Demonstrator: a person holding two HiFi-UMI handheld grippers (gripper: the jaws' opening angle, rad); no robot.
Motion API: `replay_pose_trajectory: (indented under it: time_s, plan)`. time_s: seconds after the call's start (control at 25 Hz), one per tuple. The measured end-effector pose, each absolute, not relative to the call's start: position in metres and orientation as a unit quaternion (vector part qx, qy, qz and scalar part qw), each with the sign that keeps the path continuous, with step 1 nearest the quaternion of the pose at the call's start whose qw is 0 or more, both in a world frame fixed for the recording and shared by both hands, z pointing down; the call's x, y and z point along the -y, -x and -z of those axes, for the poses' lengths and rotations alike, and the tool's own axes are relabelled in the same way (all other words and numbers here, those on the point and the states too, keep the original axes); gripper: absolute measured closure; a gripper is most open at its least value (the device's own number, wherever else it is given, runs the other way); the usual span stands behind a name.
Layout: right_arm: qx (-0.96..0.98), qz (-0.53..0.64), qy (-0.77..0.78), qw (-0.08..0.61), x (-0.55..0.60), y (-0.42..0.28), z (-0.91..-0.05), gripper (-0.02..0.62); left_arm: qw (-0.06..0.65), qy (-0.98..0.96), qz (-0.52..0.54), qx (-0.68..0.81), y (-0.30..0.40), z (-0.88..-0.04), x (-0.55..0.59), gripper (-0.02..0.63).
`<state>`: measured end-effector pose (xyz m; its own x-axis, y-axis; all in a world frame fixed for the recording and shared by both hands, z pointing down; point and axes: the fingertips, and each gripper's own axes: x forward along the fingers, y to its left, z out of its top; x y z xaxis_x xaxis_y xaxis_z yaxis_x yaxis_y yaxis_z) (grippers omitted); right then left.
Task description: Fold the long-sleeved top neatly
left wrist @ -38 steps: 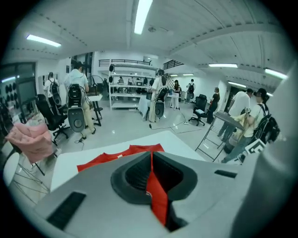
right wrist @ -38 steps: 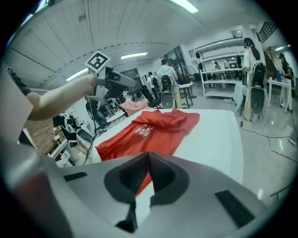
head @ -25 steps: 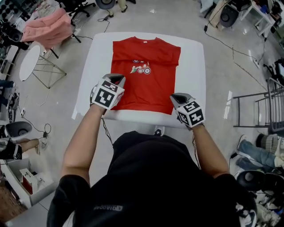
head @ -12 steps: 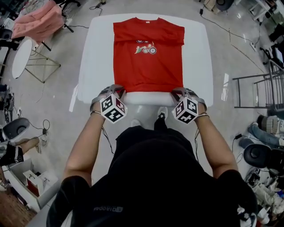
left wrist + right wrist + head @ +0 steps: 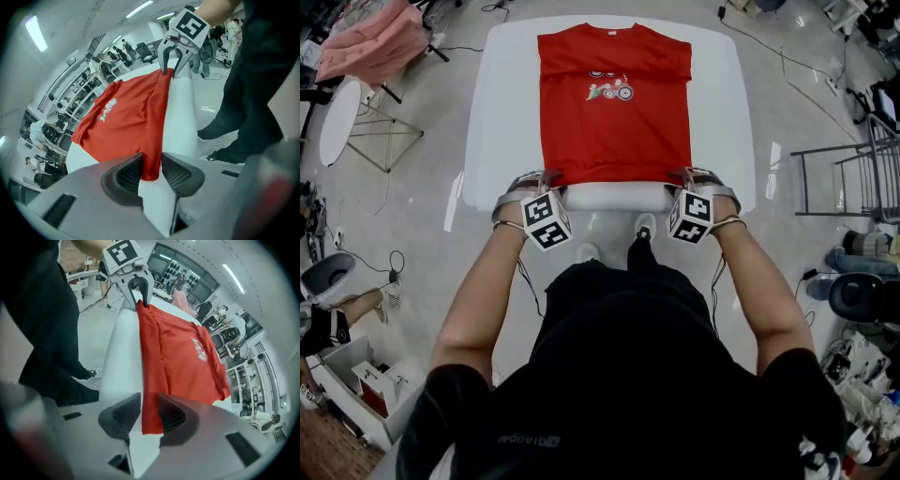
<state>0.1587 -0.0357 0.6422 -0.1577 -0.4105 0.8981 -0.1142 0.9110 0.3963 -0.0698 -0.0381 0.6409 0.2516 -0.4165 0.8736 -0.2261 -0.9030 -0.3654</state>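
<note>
A red long-sleeved top [image 5: 614, 122] lies flat on the white table [image 5: 502, 112], printed side up, with its sleeves tucked in. My left gripper [image 5: 546, 176] is at the near-left hem corner and my right gripper [image 5: 686, 174] at the near-right one, both at the table's front edge. In the left gripper view the red hem [image 5: 149, 159] hangs between the left gripper [image 5: 151, 164] pads, which have just been opening and do not press on it. The right gripper [image 5: 149, 411] has also just been opening, and the hem [image 5: 151, 418] sits loose between its pads.
A pink cloth [image 5: 370, 47] is draped over a stand at the far left, beside a white round side table [image 5: 337, 117]. A metal rack [image 5: 853, 178] stands to the right. The person's shoes [image 5: 642, 230] are just under the table's front edge. Cables lie on the floor.
Both grippers have moved from over the top's lower part down to its near hem at the table's front edge, and their marker cubes have rolled.
</note>
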Motion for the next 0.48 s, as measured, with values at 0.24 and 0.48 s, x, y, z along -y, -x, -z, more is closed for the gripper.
replay_pose_trajectory:
  time_s: [0.24, 0.48]
  plan:
    - [0.771, 0.086, -0.092, 0.624, 0.038, -0.159, -0.649, 0.458, 0.050, 0.794, 0.592, -0.128, 0.070, -0.650, 0.040, 0.485]
    - [0.775, -0.006, -0.017, 0.632, 0.044, -0.157, -0.651, 0.446, -0.037, 0.789, 0.608, -0.076, 0.072, -0.655, 0.043, 0.481]
